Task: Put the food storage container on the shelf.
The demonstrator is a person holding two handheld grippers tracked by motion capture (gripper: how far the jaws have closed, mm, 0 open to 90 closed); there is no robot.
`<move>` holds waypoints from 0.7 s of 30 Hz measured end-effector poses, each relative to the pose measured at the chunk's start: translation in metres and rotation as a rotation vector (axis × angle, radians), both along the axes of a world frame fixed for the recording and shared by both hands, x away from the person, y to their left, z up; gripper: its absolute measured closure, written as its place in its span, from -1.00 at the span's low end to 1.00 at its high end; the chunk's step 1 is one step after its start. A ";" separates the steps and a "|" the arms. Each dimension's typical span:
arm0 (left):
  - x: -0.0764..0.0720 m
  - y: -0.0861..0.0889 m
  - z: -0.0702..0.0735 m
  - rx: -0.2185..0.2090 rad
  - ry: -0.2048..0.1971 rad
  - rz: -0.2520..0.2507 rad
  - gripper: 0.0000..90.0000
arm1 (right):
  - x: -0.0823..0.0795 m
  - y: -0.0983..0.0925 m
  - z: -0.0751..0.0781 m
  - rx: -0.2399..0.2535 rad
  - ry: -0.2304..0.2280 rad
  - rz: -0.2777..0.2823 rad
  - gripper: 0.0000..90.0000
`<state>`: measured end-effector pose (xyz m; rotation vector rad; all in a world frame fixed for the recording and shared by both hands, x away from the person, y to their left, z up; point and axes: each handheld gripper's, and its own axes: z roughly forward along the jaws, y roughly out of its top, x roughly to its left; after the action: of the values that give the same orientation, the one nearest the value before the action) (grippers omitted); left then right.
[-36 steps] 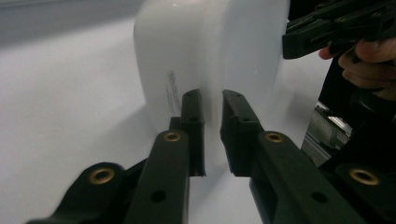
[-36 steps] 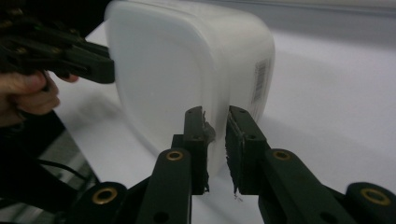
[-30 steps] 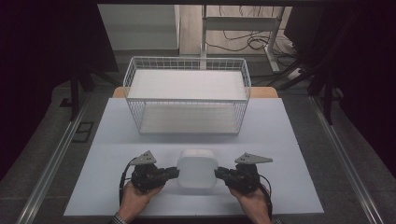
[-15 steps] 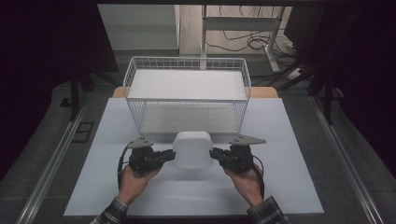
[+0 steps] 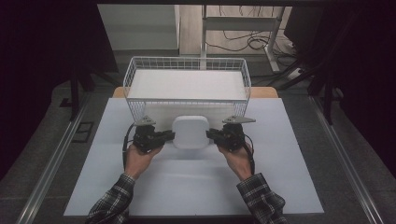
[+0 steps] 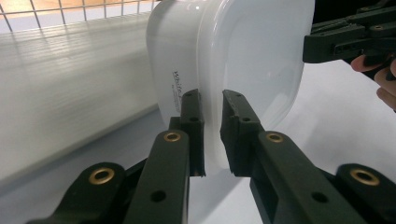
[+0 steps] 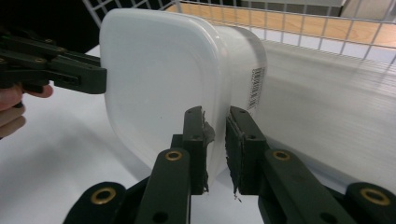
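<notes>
My left tongs (image 5: 167, 136) pinch the rim of the white container (image 5: 190, 132). My right tongs (image 5: 212, 135) pinch its opposite rim. It is just beside the wire basket (image 5: 187, 63).

Both forearms wear dark plaid sleeves (image 5: 259, 198). The left gripper (image 5: 169, 136) and right gripper (image 5: 211, 134) are black, each topped by a grey three-cornered plate, trailing a black cable. Brass-ringed holes stud the jaw arms.

container (image 5: 190, 132): held between the left gripper (image 5: 164, 136) and right gripper (image 5: 215, 135), above the table (image 5: 196, 186)
wire basket (image 5: 187, 87): set just behind the container
</notes>
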<state>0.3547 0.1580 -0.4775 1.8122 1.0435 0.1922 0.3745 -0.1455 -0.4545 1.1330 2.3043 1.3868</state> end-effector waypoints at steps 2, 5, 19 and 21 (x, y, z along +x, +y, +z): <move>0.006 -0.002 -0.002 0.013 0.007 0.002 0.77 | 0.006 0.001 -0.003 -0.008 0.000 -0.014 0.72; 0.014 -0.002 -0.007 0.013 0.032 0.017 0.77 | 0.013 0.003 -0.009 -0.012 0.014 -0.024 0.72; 0.030 0.000 -0.018 0.018 0.069 0.055 0.72 | 0.035 0.011 -0.022 -0.004 0.043 -0.036 0.67; 0.031 0.000 -0.017 0.021 0.046 0.067 0.68 | 0.037 0.013 -0.022 -0.010 0.032 -0.039 0.63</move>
<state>0.3859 0.1581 -0.4942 1.8095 1.1390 0.2031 0.4118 -0.1329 -0.4762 1.1991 2.2957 1.3510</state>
